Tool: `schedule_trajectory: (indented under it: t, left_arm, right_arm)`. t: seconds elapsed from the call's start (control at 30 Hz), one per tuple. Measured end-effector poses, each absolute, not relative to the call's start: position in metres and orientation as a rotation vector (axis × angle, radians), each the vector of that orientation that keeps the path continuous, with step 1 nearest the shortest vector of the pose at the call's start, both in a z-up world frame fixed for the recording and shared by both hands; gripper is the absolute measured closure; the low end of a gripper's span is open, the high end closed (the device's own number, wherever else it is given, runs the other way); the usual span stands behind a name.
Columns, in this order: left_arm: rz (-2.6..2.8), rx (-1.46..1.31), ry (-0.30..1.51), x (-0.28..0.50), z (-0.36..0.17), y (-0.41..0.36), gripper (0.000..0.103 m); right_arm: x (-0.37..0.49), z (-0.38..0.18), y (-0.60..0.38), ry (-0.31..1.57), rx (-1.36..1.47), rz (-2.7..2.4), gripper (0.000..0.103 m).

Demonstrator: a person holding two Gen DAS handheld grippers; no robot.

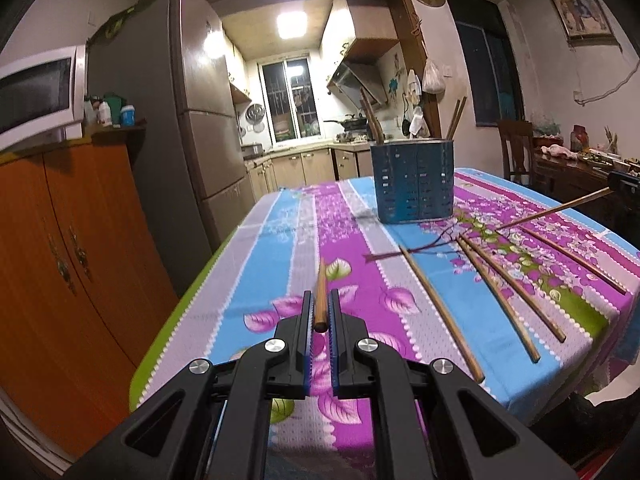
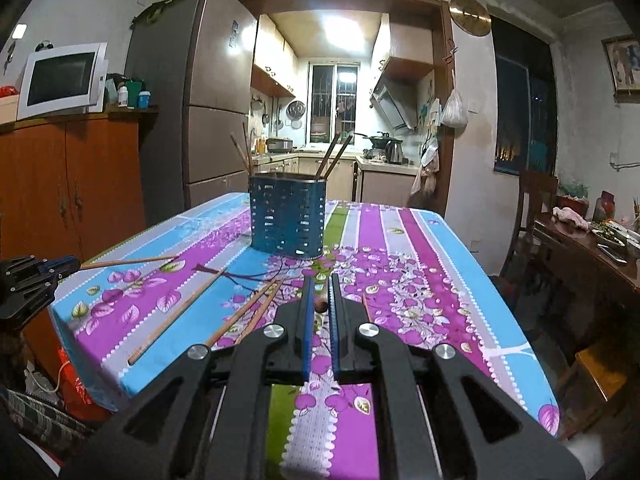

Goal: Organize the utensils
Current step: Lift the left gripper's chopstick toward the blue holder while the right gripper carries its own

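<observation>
gripping round wooden chopstick each: left hand-held gripper, right hand-held gripper, jaws near-closed

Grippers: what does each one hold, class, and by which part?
The left gripper and the right gripper each clamp one chopstick near its thick end, thin tip pointing forward.

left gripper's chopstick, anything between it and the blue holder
Nothing visible does. The left gripper holds a chopstick, and only bare tablecloth lies between it and the blue utensil holder. The loose chopsticks lie off to the right.
</observation>
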State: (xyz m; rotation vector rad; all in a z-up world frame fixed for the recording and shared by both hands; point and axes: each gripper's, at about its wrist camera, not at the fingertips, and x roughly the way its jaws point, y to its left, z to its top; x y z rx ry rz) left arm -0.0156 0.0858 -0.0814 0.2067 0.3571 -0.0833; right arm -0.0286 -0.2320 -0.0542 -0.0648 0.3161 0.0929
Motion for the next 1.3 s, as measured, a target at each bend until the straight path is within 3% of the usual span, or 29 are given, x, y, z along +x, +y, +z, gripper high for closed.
schedule_trajectory:
  t: [0.83, 1.3]
  left_arm:
    - [-0.076, 0.282, 0.105, -0.018, -0.011, 0.068, 0.095]
    - [-0.155, 0.234, 0.094, -0.001, 0.018, 0.070, 0.095]
  right_arm:
    - [-0.013, 0.000, -0.244, 0.169, -0.037, 0.104, 0.098]
    - [0.011, 0.015, -0.248, 0.194, 0.001, 0.157, 0.098]
